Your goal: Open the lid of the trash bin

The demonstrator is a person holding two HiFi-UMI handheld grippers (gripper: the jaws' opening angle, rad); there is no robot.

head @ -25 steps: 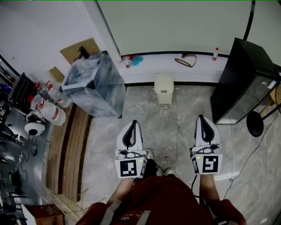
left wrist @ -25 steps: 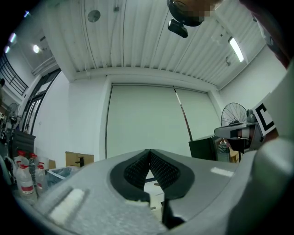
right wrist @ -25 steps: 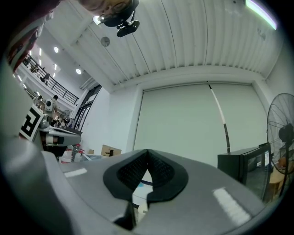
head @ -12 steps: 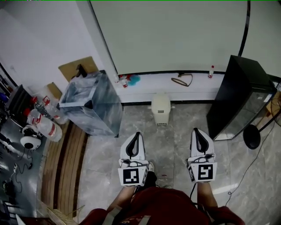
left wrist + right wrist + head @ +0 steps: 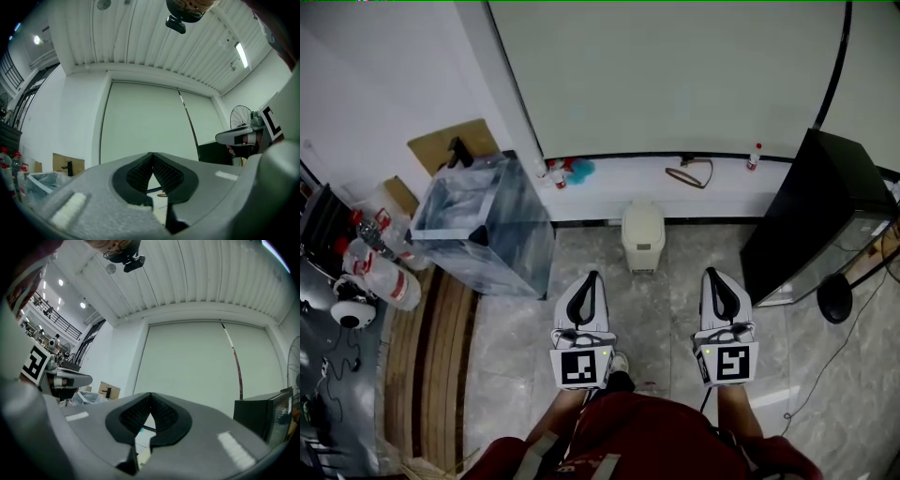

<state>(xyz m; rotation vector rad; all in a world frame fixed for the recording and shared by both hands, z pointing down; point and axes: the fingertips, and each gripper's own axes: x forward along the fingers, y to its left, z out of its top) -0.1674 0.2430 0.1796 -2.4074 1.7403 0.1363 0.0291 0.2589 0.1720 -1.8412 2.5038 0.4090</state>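
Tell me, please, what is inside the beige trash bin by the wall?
Its contents cannot be seen: the trash bin has its lid down, covering the inside. Only the beige outside shows, standing on the floor before the white ledge.

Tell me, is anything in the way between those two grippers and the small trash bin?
Nothing visible. Only bare floor lies between the left gripper, the right gripper and the trash bin, whose lid is down.

Lab or workshop hall, most likely: ribbed metal ceiling [image 5: 197,277], strip lights [image 5: 241,54], railed mezzanine [image 5: 61,322], pedestal fan [image 5: 241,117], tiled floor [image 5: 664,300], black cabinet [image 5: 806,216], cardboard [image 5: 431,150], plastic bottles [image 5: 389,281] along wall.
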